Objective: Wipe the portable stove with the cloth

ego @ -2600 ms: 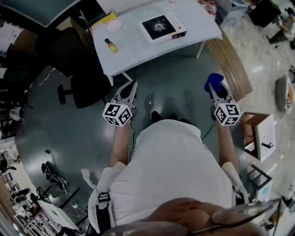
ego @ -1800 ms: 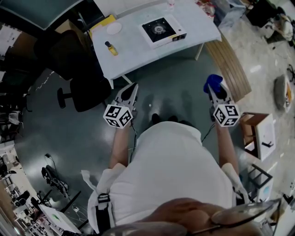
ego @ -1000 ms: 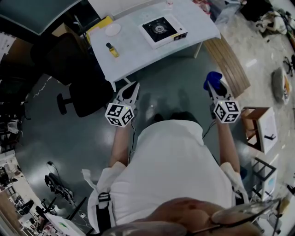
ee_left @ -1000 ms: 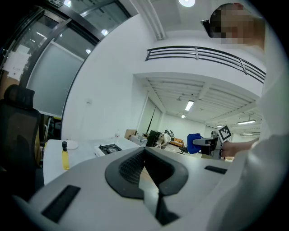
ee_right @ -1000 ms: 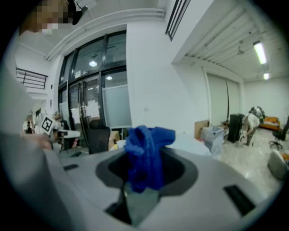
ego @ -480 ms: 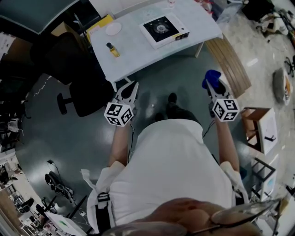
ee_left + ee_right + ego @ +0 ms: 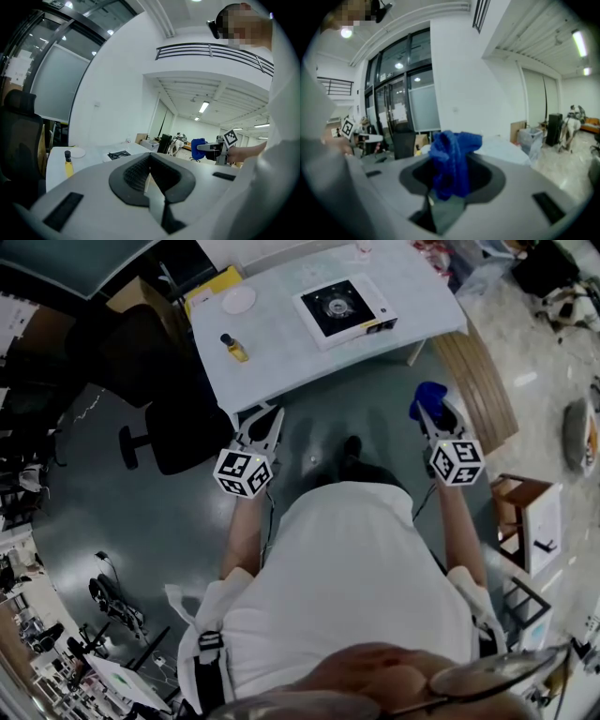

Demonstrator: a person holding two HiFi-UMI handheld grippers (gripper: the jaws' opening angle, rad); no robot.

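The portable stove [image 7: 346,308], white with a black top and round burner, lies on the pale table [image 7: 281,343] ahead of me; it shows small in the left gripper view [image 7: 118,153]. My right gripper [image 7: 427,412] is shut on a blue cloth [image 7: 428,397], held over the floor short of the table's right end. The cloth [image 7: 452,159] bunches between the jaws in the right gripper view. My left gripper [image 7: 269,416] is shut with nothing in it, just short of the table's near edge.
A small yellow bottle [image 7: 233,347] and a white dish [image 7: 238,300] stand on the table's left part. A black office chair [image 7: 164,418] is at the left, a wooden bench [image 7: 483,381] at the right, and a cardboard box [image 7: 530,521] by my right side.
I have stepped a little closer to the table, with one foot forward. Both grippers keep their pose, the right still holding the cloth.
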